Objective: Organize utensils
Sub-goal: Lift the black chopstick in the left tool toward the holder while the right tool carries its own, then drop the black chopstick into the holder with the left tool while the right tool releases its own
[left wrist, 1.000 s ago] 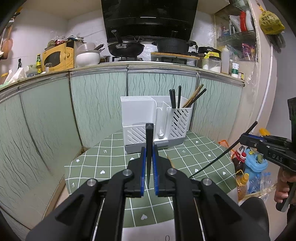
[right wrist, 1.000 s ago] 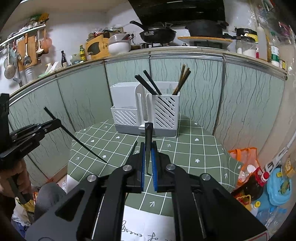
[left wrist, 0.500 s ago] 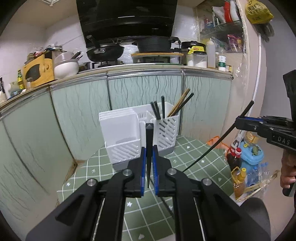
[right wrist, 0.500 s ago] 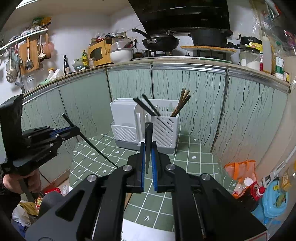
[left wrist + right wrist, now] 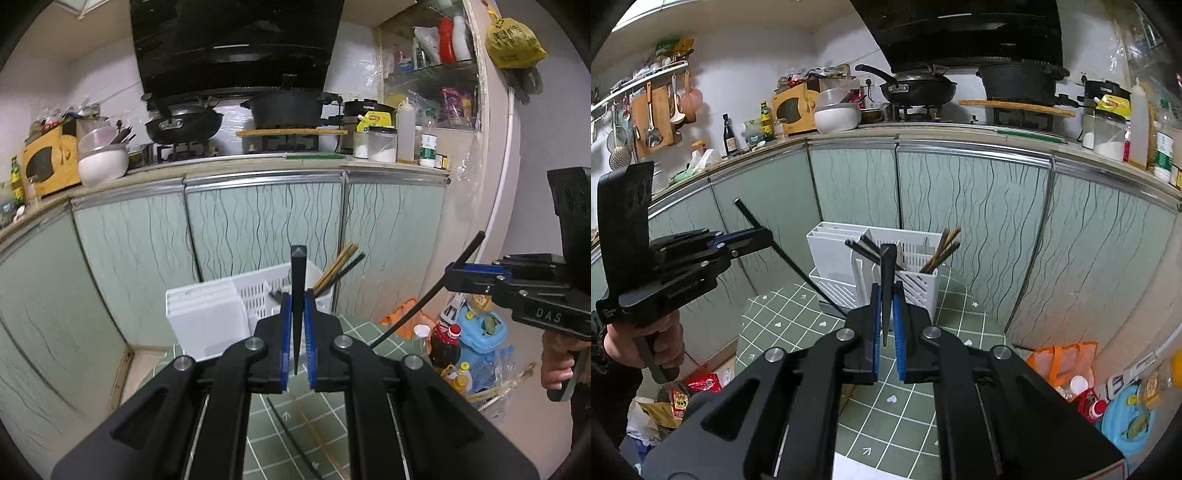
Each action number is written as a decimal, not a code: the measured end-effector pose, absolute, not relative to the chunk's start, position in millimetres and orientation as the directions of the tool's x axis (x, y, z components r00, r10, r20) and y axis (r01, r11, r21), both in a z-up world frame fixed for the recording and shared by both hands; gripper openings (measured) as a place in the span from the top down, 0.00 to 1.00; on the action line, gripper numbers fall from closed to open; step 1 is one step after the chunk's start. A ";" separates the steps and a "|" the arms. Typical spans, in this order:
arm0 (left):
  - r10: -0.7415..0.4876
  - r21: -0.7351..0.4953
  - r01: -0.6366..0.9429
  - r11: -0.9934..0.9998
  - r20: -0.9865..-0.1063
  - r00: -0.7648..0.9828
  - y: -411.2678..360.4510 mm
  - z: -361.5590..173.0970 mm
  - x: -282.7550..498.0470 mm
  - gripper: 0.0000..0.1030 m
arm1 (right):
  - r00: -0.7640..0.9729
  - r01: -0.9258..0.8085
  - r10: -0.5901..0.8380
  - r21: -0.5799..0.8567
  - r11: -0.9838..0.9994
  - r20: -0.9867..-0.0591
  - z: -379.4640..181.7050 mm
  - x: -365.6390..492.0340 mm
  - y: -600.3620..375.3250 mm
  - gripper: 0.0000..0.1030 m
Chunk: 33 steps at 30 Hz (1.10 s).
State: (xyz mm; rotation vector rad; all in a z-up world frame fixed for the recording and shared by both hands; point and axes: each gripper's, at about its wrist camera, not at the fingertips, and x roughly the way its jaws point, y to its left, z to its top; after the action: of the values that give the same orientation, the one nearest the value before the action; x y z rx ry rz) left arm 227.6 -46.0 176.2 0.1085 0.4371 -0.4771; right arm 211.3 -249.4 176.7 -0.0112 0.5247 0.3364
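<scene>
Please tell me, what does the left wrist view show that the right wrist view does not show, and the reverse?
Only the left wrist view shows the yellow plastic bag hanging high at right and the right gripper from the side, shut on its thin black chopstick.

Only the right wrist view shows the ladles on the wall rail and the left gripper from the side, with its black chopstick.

Both show the white slotted plastic utensil holder, the green tiled tablecloth and the black wok.
</scene>
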 end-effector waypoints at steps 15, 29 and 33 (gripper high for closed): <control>-0.474 0.004 0.520 0.854 -0.402 0.783 -82.5 232.7 278.7 0.92 | 0.826 -0.318 0.309 0.063 0.946 -0.471 236.5 268.0 -264.3 0.94; -0.433 -0.010 0.480 0.877 -0.447 0.783 -81.9 203.5 348.4 0.92 | 0.814 -0.290 0.296 0.093 0.953 -0.500 213.7 350.7 -265.1 0.94; -0.427 -0.009 0.478 0.878 -0.465 0.776 -80.8 188.9 359.9 0.92 | 0.807 -0.284 0.291 0.096 0.954 -0.514 199.1 367.4 -263.4 0.94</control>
State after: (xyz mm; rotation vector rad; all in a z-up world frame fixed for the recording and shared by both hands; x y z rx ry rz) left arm 359.9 -80.8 188.9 0.1116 0.4753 -0.4911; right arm 367.4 -263.4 199.1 0.0148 0.5523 0.3076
